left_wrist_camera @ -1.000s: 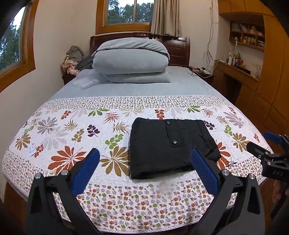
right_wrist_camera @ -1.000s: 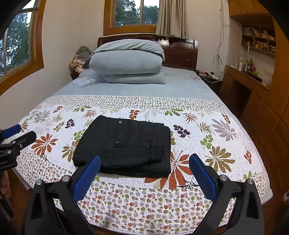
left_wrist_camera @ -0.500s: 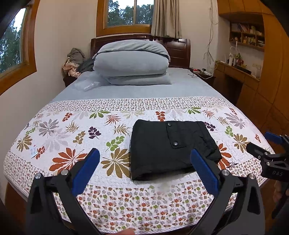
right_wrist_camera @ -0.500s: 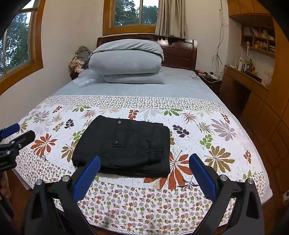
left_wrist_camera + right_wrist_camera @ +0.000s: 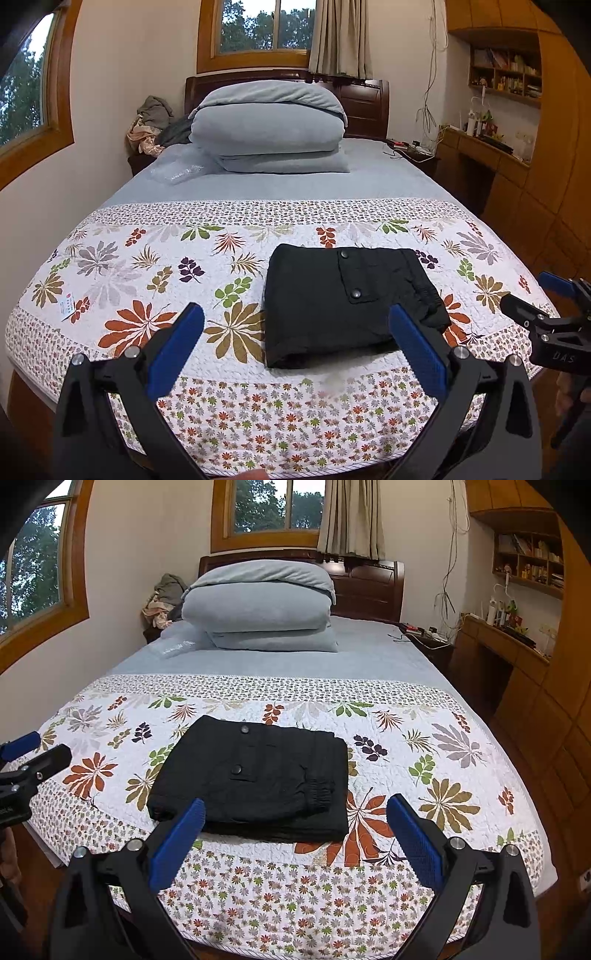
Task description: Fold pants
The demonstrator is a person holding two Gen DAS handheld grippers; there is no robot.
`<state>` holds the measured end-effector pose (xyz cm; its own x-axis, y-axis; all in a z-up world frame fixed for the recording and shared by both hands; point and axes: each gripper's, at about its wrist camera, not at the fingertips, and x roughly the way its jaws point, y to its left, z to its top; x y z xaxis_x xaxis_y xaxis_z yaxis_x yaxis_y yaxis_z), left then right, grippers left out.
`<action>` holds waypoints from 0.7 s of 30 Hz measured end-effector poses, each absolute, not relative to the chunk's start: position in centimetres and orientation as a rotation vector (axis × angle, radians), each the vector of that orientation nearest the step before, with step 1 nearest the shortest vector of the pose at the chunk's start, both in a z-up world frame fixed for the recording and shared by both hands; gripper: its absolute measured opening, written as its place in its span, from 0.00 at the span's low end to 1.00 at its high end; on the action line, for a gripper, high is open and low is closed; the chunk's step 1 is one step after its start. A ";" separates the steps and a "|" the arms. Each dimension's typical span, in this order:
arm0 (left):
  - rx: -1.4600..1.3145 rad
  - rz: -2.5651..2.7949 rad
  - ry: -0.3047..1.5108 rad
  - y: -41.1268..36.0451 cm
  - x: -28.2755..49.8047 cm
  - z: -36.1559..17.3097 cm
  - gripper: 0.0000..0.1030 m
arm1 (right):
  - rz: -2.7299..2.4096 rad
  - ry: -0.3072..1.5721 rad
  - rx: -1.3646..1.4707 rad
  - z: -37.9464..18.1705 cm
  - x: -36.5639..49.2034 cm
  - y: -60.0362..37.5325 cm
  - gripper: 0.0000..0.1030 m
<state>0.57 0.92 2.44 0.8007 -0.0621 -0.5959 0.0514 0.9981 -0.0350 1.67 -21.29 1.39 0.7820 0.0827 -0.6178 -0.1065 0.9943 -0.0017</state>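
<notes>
I am easing both wide-open, empty tools, the left gripper and right gripper, slightly farther back from the black folded pants lying on the floral quilt, so folding looks finished.

My two wrist cameras sit just off the foot of the bed, facing its headboard. Both share the floral quilt and folded black pants, seen from left and right.
</notes>
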 end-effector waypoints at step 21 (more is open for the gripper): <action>-0.015 -0.070 0.624 0.8 0.3 2.9 0.97 | 0.101 0.667 -0.038 1.4 1.6 -21.3 0.97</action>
